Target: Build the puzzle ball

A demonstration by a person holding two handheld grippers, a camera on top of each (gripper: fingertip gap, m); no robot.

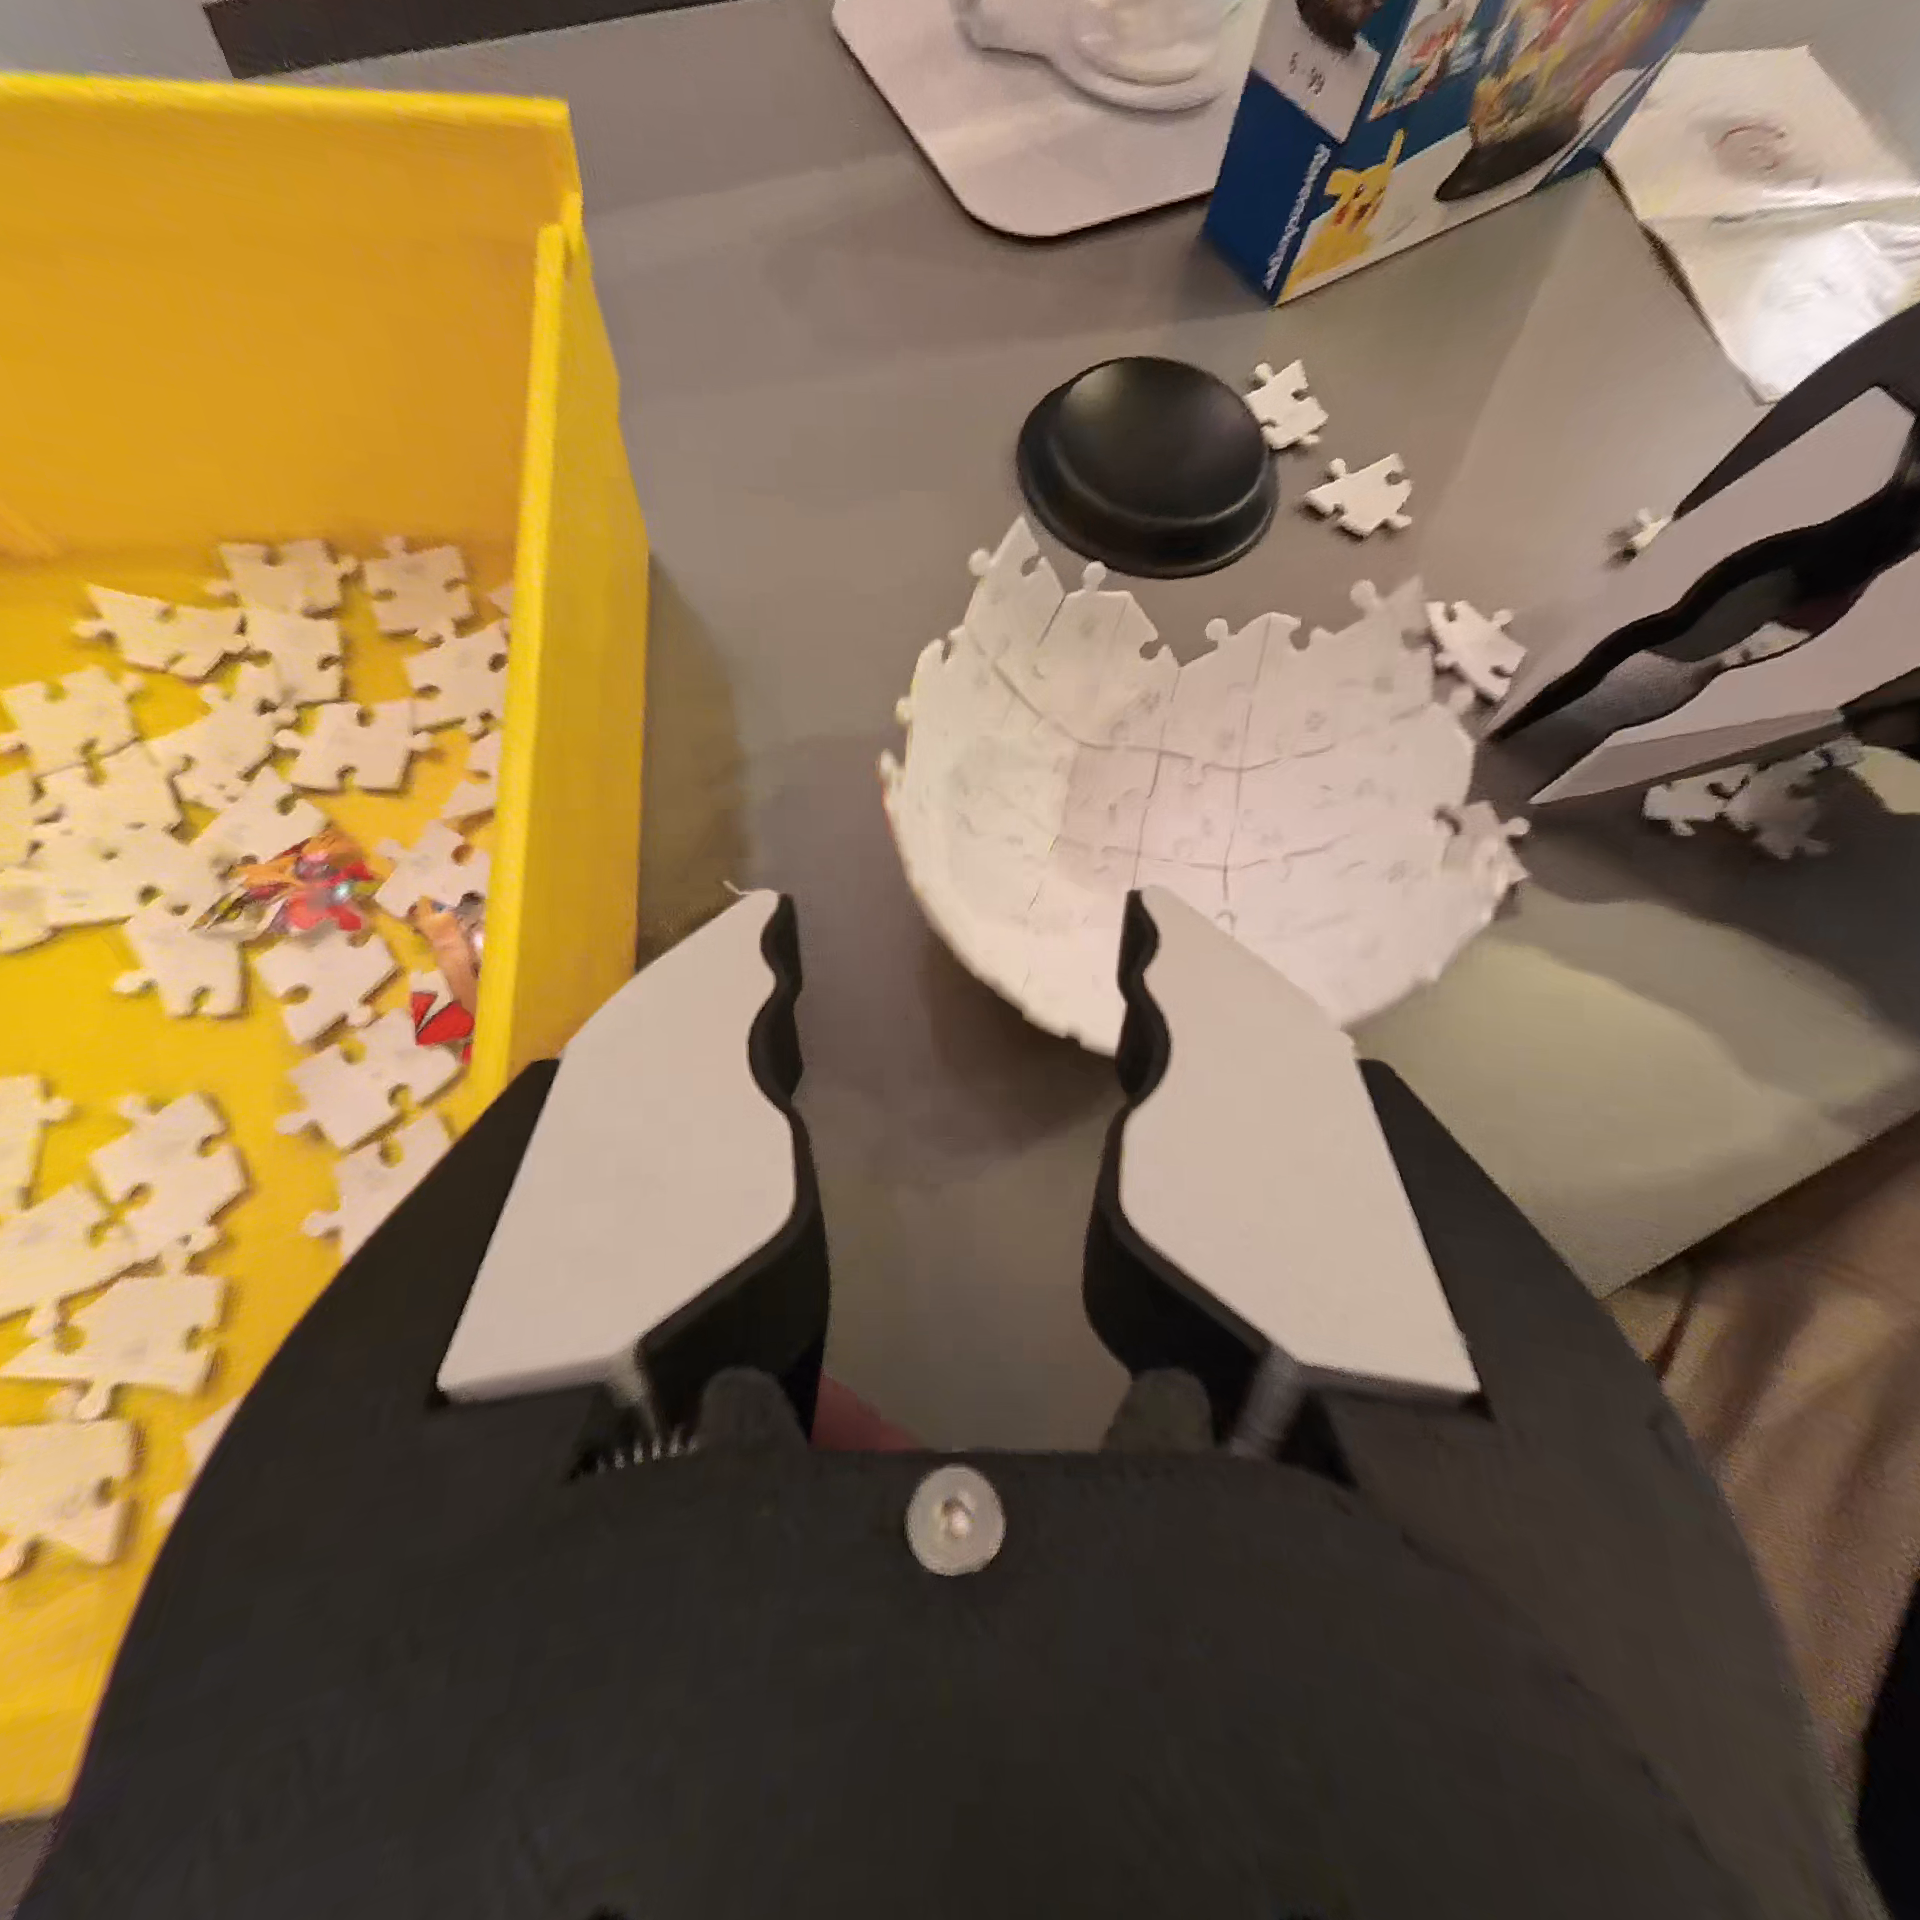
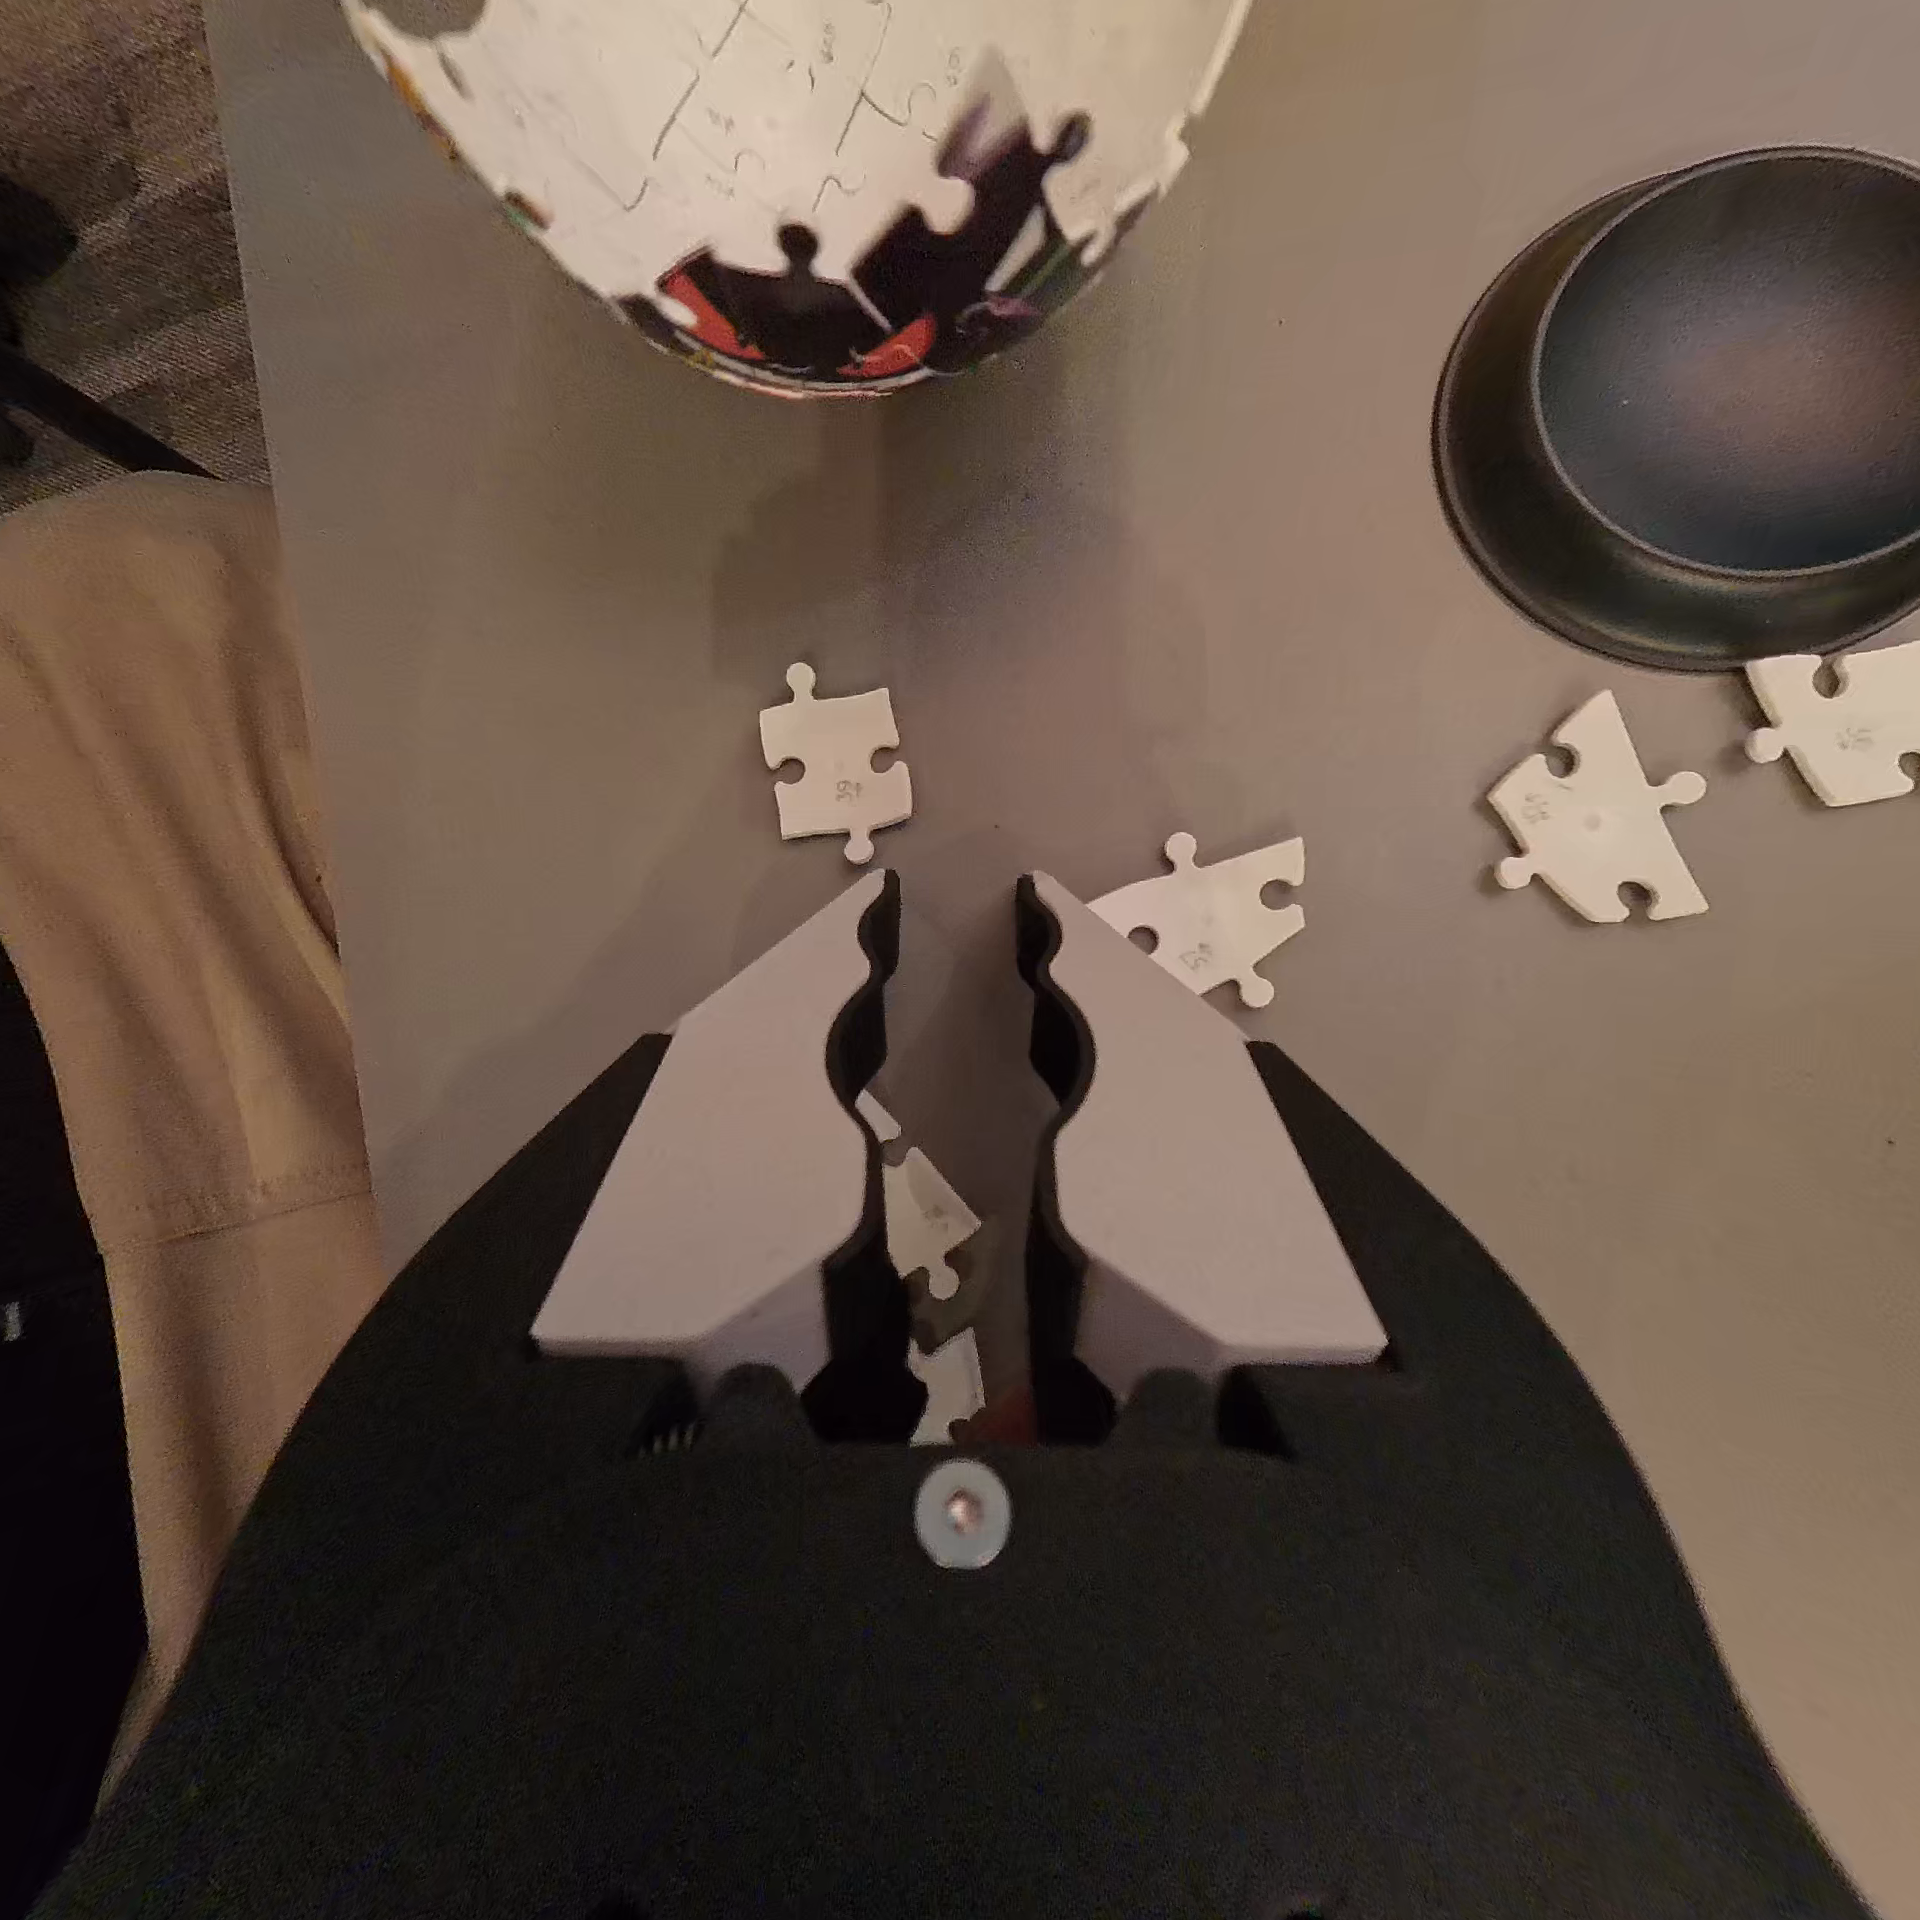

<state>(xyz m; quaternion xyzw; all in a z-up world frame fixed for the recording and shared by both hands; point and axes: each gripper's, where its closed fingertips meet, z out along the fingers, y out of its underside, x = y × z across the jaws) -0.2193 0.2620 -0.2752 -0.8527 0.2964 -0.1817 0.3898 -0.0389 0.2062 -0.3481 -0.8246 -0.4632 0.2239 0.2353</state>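
Note:
The partly built puzzle ball point(image 1: 1195, 790) lies on the grey table like an open bowl, white inside up. In the right wrist view the puzzle ball point(image 2: 790, 156) shows a gap in its near rim with colours on its outer side. My left gripper point(image 1: 958, 925) is open and empty, its right finger over the ball's near rim. My right gripper point(image 2: 958, 894) is open, low over the table with nothing between its tips; it also shows in the left wrist view point(image 1: 1766, 665), right of the ball. Loose white pieces point(image 2: 836, 764) point(image 2: 1216, 920) lie just ahead of it, and more pieces point(image 2: 925, 1216) lie under it.
The black round stand point(image 1: 1148, 468) point(image 2: 1704, 416) sits behind the ball, with two pieces point(image 1: 1361, 494) beside it. A yellow box point(image 1: 561, 582) with several pieces stands at the left. The blue puzzle carton point(image 1: 1382, 156), a white mat point(image 1: 1039, 135) and paper point(image 1: 1787, 208) are at the back. Beige cloth point(image 2: 156, 831) hangs past the table edge. Left tips to right tips: about 20 centimetres.

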